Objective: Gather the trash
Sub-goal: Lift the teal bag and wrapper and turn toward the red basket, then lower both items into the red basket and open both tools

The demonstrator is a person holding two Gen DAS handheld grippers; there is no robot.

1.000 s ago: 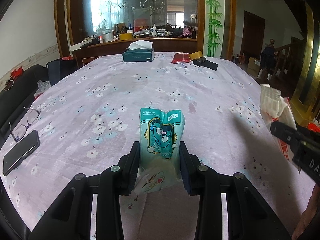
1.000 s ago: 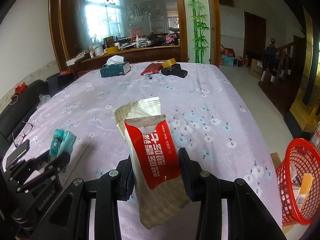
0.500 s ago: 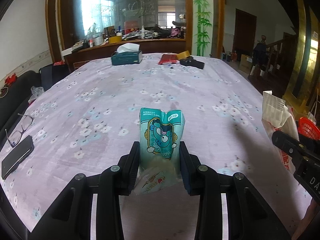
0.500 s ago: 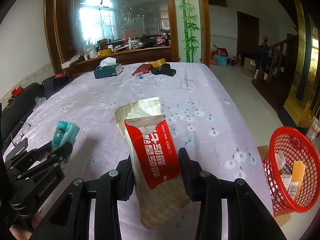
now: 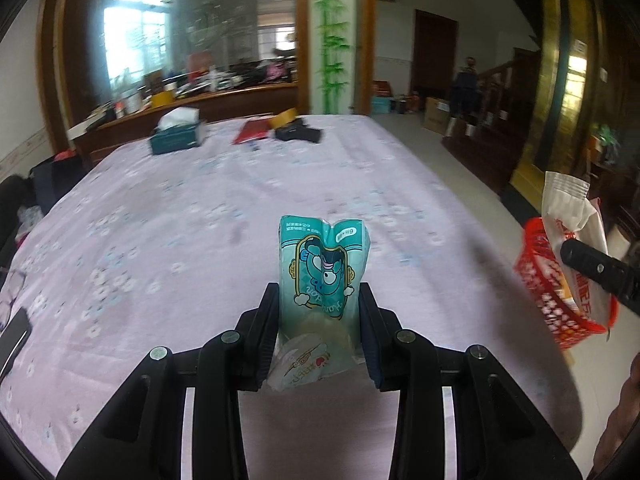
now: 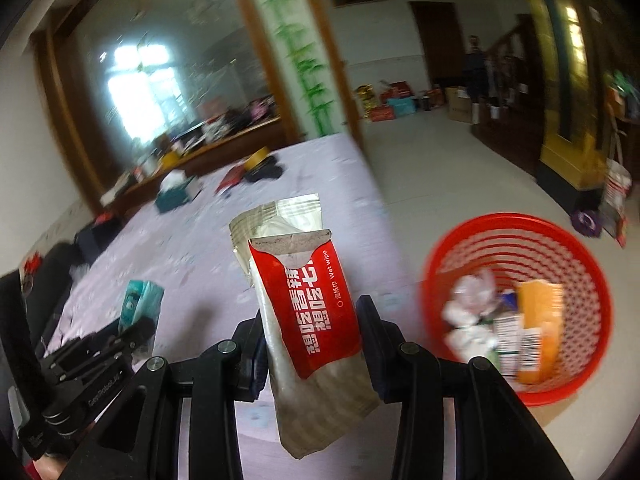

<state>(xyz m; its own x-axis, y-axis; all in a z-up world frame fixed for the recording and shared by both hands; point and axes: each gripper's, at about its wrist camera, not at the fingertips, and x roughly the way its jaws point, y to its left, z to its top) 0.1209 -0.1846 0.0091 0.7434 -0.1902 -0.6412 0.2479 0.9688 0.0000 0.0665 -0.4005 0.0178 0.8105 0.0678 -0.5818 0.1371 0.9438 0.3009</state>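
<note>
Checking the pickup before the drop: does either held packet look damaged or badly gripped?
Both look crumpled. The teal packet stands upright in the left gripper, its lower end squashed. The wet-wipe packet leans in the right gripper, creased and opened at the top. Neither has reached the red basket.

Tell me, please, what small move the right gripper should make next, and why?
Probably carry the red-and-beige wet-wipe packet rightward over the red mesh basket before releasing: the right gripper is clamped on it, and the basket sits on the floor beside the table.
</note>
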